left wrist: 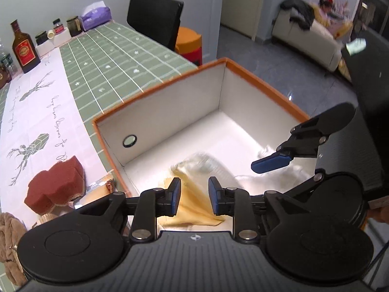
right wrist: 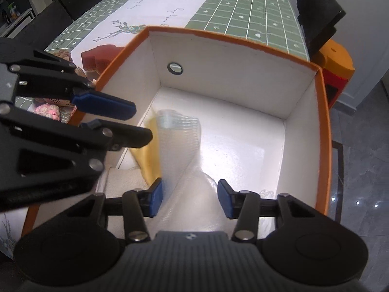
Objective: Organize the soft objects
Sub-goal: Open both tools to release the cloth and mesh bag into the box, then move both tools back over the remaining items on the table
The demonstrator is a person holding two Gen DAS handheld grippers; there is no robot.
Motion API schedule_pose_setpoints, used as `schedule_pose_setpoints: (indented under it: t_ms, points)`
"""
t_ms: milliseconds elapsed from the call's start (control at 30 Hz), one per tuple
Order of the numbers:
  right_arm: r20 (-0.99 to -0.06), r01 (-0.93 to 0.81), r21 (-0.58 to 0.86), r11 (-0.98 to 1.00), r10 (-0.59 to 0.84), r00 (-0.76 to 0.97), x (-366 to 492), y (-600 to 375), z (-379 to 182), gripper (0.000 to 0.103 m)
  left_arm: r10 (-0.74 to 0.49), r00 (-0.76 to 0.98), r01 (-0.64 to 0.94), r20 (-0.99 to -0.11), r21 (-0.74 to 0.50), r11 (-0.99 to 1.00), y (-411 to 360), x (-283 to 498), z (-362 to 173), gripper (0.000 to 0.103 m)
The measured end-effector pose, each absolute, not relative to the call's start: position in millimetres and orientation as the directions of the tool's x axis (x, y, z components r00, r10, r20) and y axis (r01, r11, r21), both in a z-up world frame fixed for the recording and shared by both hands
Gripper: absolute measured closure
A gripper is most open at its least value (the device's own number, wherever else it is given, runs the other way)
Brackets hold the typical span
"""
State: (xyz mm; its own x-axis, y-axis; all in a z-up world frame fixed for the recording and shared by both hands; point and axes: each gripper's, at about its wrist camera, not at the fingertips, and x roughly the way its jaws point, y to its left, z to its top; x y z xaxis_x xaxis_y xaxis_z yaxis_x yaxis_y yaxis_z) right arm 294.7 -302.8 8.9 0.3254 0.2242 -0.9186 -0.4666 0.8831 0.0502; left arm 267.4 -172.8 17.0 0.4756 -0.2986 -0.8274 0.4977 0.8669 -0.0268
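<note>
Release step in hand: left gripper (left wrist: 194,196) and right gripper (right wrist: 189,198) hang over the orange-rimmed box (right wrist: 233,40), jaws apart, clamping nothing, bubble wrap (right wrist: 180,141) and yellow cloth (left wrist: 194,206) lying inside; next calls for withdrawing to the red sponge (left wrist: 54,185).

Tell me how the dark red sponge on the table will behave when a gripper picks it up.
The dark red sponge looks porous, so it is probably light and will squash between the pads. Its blocky, flat-sided shape suggests it won't roll. The rough surface should grip well, not slip.
</note>
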Motion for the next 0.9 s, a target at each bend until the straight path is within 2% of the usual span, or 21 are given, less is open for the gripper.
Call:
schedule_pose_setpoints:
  t_ms: [167, 533, 900]
  points:
    - [-0.898, -0.458, 0.012, 0.889, 0.211, 0.386, 282, -297, 33, 0.040, -0.345, 0.526, 0.485, -0.778, -0.060, 0.873, -153, 252, 39, 0.070]
    - [-0.846, -0.470, -0.041, 0.882, 0.219, 0.485, 233, -253, 72, 0.039, -0.275, 0.674, 0.403, -0.686, 0.028, 0.915, -106, 187, 69, 0.070]
    - [-0.744, -0.551, 0.064, 0.832, 0.408, 0.529, 172, -192, 86, 0.036, -0.202, 0.784, 0.256, -0.587, 0.010, 0.967, -35, 125, 71, 0.070]
